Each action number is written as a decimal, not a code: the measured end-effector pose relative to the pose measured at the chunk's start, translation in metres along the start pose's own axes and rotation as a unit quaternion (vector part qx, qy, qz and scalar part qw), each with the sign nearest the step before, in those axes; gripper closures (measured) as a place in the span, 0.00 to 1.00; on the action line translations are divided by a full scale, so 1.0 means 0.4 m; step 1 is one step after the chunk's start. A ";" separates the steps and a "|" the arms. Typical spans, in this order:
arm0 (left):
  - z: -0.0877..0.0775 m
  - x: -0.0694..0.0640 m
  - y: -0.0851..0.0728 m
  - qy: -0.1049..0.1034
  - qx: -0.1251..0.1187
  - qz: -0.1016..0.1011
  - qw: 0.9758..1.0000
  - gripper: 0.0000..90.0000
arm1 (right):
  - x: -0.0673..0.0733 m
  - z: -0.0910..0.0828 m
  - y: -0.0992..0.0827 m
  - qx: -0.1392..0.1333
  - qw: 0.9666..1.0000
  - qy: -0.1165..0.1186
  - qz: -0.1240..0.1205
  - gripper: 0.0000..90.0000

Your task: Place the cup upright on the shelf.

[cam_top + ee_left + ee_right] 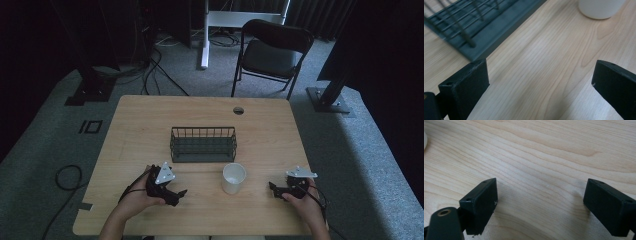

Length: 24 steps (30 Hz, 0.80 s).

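both grippers are held low over the table (150, 115) with jaws spread wide and nothing between them: the left gripper (176, 195) near the rack (202, 145), the right gripper (274, 189) to the right of the cup (233, 178). the cup stands upright just in front of the rack, between the two grippers. it could be tipped or pushed into the rack if it is approached off-centre or nudged by one jaw before closing.

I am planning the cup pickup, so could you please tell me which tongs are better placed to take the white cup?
Probably the left tongs: open, and the white cup stands ahead in their view.
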<state>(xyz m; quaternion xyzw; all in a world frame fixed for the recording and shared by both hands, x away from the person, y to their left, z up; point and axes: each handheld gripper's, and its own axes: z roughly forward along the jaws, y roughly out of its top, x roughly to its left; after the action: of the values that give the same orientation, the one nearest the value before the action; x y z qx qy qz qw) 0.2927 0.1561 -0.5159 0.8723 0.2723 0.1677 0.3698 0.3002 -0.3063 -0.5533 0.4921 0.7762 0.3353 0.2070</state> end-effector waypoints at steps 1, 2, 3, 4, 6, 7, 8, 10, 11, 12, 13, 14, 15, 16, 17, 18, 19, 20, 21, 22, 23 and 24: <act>0.003 -0.003 0.003 -0.003 -0.001 0.002 1.000 0.01 | 0.000 0.000 0.000 0.000 1.000 0.000 0.000 0.13; 0.006 -0.005 0.007 -0.004 -0.002 0.004 1.000 0.01 | 0.000 0.000 0.000 0.000 1.000 0.000 0.000 0.13; 0.009 -0.008 0.011 -0.007 -0.003 0.005 1.000 0.01 | 0.000 0.000 0.000 0.000 1.000 0.000 0.000 0.13; 0.012 -0.010 0.014 -0.009 -0.004 0.007 1.000 0.01 | 0.000 0.000 0.000 0.000 1.000 0.000 0.000 0.13; 0.019 -0.015 0.021 -0.012 -0.008 0.009 1.000 0.01 | 0.000 0.000 0.000 0.000 1.000 0.000 0.000 0.13; 0.022 -0.017 0.025 -0.014 -0.009 0.009 1.000 0.01 | 0.000 0.000 0.000 0.000 1.000 0.000 0.000 0.13; 0.026 -0.019 0.028 -0.015 -0.009 0.009 1.000 0.01 | 0.000 0.000 0.000 0.000 1.000 0.000 0.000 0.13; 0.029 -0.022 0.032 -0.017 -0.010 0.013 1.000 0.01 | 0.000 0.000 0.000 0.000 1.000 0.000 0.000 0.13; 0.037 -0.028 0.038 -0.022 -0.013 0.014 1.000 0.01 | 0.000 0.000 0.000 0.000 1.000 0.000 0.000 0.13; 0.040 -0.032 0.042 -0.023 -0.013 0.017 1.000 0.02 | 0.000 0.000 0.000 0.000 1.000 0.000 0.000 0.13; 0.044 -0.035 0.045 -0.024 -0.015 0.017 0.999 0.01 | 0.000 0.000 0.000 0.000 1.000 0.000 0.000 0.13; 0.048 -0.037 0.048 -0.026 -0.015 0.018 0.999 0.02 | 0.000 0.000 0.000 0.000 1.000 0.000 0.000 0.13; 0.052 -0.040 0.051 -0.027 -0.015 0.022 0.999 0.01 | 0.000 0.000 0.000 0.000 1.000 0.000 0.000 0.13; 0.052 -0.040 0.051 -0.027 -0.015 0.022 0.999 0.02 | 0.000 0.000 0.000 0.000 1.000 0.000 0.000 0.13; 0.058 -0.045 0.057 -0.030 -0.017 0.024 0.999 0.02 | 0.000 0.000 0.000 0.000 1.000 0.000 0.000 0.13; 0.060 -0.046 0.058 -0.031 -0.018 0.024 0.999 0.02 | 0.000 0.000 0.000 0.000 1.000 0.000 0.000 0.13; 0.063 -0.049 0.061 -0.031 -0.018 0.026 0.999 0.02 | 0.000 0.000 0.000 0.000 1.000 0.000 0.000 0.13; 0.066 -0.051 0.065 -0.032 -0.021 0.027 0.999 0.02 | 0.000 0.000 0.000 0.000 1.000 0.000 0.000 0.13; 0.068 -0.053 0.068 -0.033 -0.021 0.028 0.999 0.02 | 0.000 0.000 0.000 0.000 1.000 0.000 0.000 0.13; 0.071 -0.055 0.071 -0.034 -0.024 0.029 0.999 0.02 | 0.000 0.000 0.000 0.000 1.000 0.000 0.000 0.13; 0.073 -0.058 0.074 -0.034 -0.027 0.029 0.999 0.02 | 0.000 0.000 0.000 0.000 1.000 0.000 0.000 0.13; 0.075 -0.059 0.078 -0.033 -0.027 0.031 0.999 0.03 | 0.000 0.000 0.000 0.000 1.000 0.000 0.000 0.13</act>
<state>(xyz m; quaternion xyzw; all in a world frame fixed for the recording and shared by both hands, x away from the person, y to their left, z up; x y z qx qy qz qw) 0.2995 0.1074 -0.5152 0.8750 0.2283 0.1570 0.3970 0.3002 -0.3063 -0.5532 0.4922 0.7763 0.3350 0.2069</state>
